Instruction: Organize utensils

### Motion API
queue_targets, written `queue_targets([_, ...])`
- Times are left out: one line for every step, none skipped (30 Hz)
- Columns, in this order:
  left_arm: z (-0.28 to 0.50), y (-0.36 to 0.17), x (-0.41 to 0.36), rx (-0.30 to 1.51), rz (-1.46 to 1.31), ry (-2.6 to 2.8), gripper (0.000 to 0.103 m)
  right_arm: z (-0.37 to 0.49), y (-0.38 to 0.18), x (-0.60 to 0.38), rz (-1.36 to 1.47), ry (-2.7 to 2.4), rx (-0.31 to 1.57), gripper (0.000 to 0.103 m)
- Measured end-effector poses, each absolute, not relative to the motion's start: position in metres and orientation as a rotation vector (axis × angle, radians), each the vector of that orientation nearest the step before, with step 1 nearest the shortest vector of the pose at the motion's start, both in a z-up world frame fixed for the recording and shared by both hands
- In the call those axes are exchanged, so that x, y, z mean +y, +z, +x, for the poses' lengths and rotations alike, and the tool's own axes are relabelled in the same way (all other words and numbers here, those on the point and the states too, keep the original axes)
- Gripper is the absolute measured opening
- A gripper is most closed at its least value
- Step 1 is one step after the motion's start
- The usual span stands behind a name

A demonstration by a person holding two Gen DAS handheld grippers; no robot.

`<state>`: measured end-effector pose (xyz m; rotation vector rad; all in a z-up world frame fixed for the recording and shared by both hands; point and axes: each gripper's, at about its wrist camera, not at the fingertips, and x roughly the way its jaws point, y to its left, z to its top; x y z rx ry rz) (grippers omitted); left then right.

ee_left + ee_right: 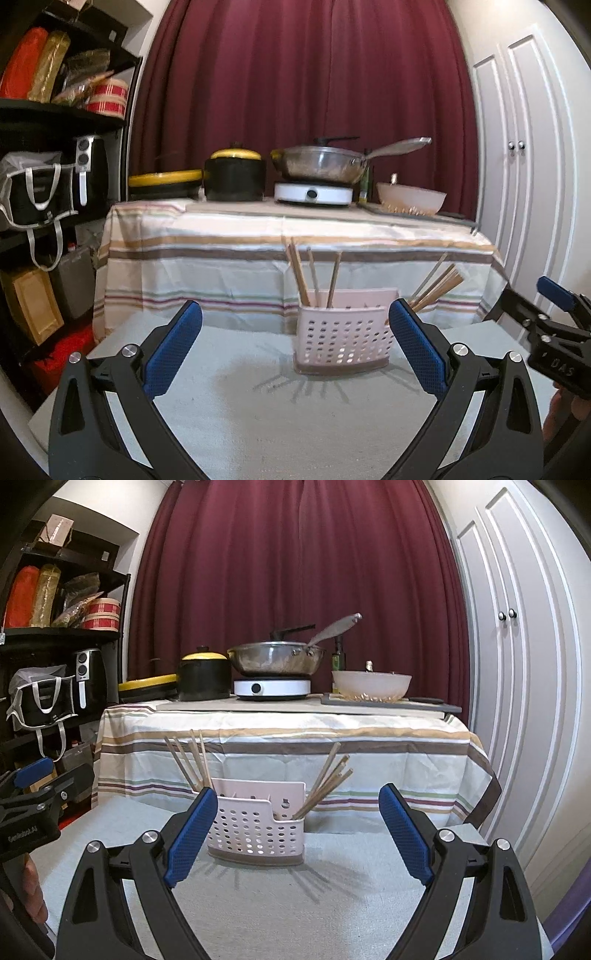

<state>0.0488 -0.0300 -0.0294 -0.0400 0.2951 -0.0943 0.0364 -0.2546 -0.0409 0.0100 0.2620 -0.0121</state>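
Note:
A pale pink perforated utensil holder [341, 341] [256, 829] stands on a light cloth-covered surface [258, 424] [295, 904]. Several wooden chopsticks lean out of its left side [301, 275] [190, 760], and more chopsticks fan out of its right side [439, 284] [330, 779]. My left gripper [295, 317] is open and holds nothing; the holder sits ahead, nearer its right finger. My right gripper [297, 801] is open and holds nothing, with the holder ahead by its left finger. Each view shows the other gripper at its edge.
Behind the holder is a table with a striped cloth [295, 258] [288, 746], bearing a black pot with a yellow lid [203, 679], a pan on a white hotplate [275, 662] and a bowl [371, 683]. Dark shelves [48, 166] stand left, white doors [517, 664] right.

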Motion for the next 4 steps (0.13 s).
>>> queue_targets([0.055,-0.034,-0.029,0.312,-0.045,-0.091,0.099,0.04,-0.044,-0.257,0.013,-0.017,0.272,0.086])
queue_targets([0.06,-0.038,-0.028,0.326,-0.05,-0.088,0.099,0.043,-0.047,-0.259,0.015,-0.021,0.28,0.086])
queue_targets([0.068,-0.046,-0.027,0.346,-0.053,-0.079,0.099,0.047,-0.051,-0.262,0.017,-0.024,0.29,0.086])
queue_targets([0.076,-0.055,-0.025,0.372,-0.051,-0.066,0.099,0.052,-0.056,-0.265,0.02,-0.03,0.304,0.086])
